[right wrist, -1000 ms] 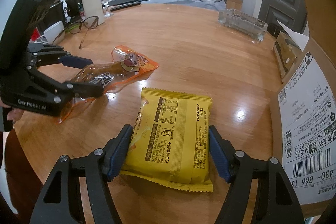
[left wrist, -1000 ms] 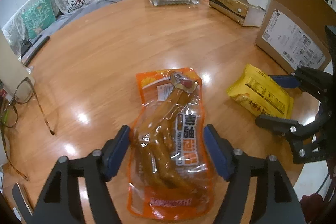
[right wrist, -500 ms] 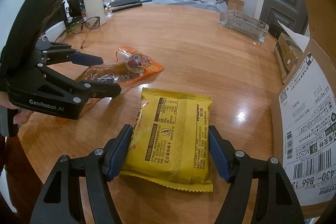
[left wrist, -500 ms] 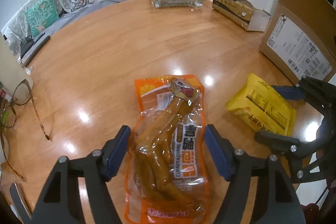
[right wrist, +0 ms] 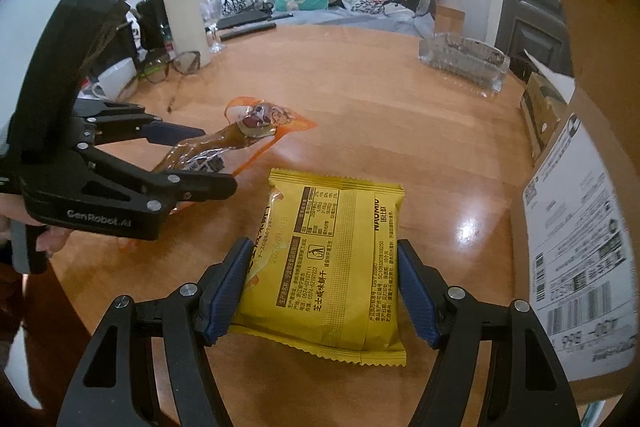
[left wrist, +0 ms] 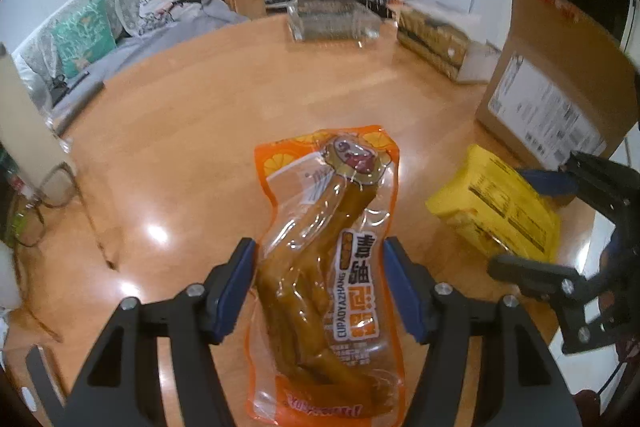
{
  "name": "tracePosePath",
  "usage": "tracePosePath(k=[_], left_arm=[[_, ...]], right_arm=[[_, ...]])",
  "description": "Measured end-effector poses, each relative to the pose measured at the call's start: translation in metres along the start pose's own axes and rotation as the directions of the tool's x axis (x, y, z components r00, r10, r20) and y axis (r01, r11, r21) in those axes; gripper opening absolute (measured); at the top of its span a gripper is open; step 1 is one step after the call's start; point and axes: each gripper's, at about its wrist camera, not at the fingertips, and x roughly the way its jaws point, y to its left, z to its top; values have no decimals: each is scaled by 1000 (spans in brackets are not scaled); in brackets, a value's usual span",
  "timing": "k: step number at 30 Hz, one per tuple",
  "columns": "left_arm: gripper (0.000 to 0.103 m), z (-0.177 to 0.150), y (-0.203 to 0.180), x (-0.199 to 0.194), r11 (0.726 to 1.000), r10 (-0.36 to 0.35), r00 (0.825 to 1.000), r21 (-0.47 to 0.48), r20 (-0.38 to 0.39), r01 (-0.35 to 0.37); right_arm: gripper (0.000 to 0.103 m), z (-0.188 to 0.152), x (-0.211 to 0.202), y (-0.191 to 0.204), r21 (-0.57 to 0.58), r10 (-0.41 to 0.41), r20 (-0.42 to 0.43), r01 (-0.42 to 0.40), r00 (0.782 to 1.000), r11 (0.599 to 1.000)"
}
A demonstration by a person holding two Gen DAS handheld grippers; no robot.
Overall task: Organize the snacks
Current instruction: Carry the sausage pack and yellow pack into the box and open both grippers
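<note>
table [right wrist: 360, 131]: wood | on it: yellow packet [right wrist: 332, 267], glass tray [right wrist: 460, 65], possibly glasses [right wrist: 176, 67]

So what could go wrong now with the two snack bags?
1. The left gripper is closing on the orange snack pouch, whose far end is already off the table. The slick, floppy pouch could slip out or sag.
2. The right gripper straddles the yellow packet; a hard squeeze might crush what's inside.
3. The two grippers are close together, so they could bump while lifting toward the cardboard box.
</note>
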Motion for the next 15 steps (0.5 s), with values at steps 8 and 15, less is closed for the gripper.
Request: tracePosePath(k=[8, 15], left_arm=[[61, 37, 0, -89, 999, 34, 988, 7, 148, -36], [61, 59, -19, -142, 1000, -26, 968, -3, 248, 28]], right_arm=[[68, 38, -73, 14, -44, 69, 148, -63, 987, 997], [68, 61, -149, 5, -61, 25, 295, -7, 955, 998]])
